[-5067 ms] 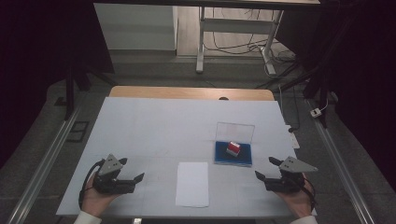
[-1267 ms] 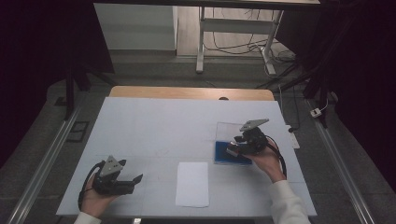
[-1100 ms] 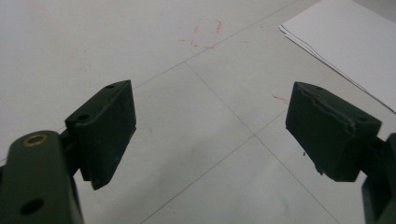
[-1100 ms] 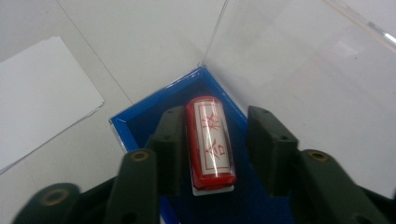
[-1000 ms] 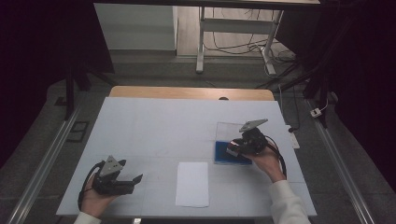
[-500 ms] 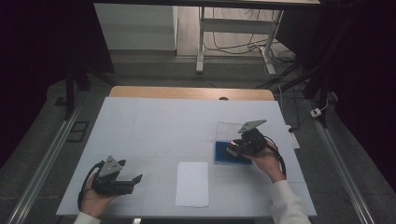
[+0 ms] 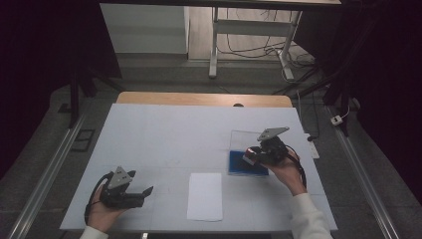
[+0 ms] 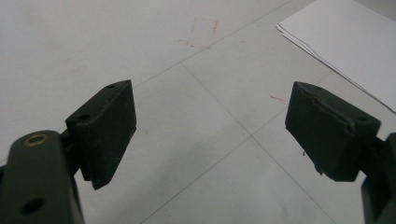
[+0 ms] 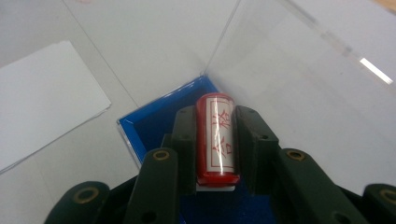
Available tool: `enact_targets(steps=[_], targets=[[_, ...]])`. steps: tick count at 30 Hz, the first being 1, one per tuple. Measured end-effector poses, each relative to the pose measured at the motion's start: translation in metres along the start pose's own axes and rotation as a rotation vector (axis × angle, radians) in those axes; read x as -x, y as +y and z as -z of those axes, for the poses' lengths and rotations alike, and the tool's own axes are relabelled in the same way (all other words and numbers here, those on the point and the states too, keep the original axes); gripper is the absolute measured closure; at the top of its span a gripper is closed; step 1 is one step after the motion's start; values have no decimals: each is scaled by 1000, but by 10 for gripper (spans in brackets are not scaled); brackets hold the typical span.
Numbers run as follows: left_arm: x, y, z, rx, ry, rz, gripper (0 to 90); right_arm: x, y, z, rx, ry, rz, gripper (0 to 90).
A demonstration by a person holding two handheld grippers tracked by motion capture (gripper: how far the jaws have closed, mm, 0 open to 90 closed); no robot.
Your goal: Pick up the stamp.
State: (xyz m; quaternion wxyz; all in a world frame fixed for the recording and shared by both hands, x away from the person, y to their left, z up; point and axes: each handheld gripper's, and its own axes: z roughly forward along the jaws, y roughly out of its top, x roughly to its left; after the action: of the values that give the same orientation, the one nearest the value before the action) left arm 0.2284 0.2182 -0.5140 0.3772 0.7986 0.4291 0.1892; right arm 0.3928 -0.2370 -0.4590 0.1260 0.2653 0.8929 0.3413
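up close, red stamp point(image 9: 215, 140) between tongs point(image 9: 215, 144)

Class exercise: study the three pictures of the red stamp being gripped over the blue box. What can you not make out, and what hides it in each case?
- The stamp's underside: right gripper view, covered by its own body and the right claw.
- The stamp's label characters: high view, too small.
- The blue box's near part: right gripper view, behind the claw.
- The white sheet's far side: left gripper view, cut off by the edge.
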Motion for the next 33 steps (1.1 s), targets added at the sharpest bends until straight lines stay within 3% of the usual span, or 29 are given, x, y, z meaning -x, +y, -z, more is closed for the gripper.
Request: enact_targets(steps=[6, 12, 28, 33], targets=[[-1, -1, 0, 2, 1, -1, 167, -5, 4, 15, 60, -6, -1, 694], [0, -1, 0, 0, 2, -1, 167, -11, 9, 22, 76, -3, 11, 694], [0, -2, 0, -6, 5, -6, 168, -18, 15, 26, 81, -9, 33, 694], [-1, -3, 1, -5, 5, -5, 168, -19, 16, 23, 60, -10, 39, 693]])
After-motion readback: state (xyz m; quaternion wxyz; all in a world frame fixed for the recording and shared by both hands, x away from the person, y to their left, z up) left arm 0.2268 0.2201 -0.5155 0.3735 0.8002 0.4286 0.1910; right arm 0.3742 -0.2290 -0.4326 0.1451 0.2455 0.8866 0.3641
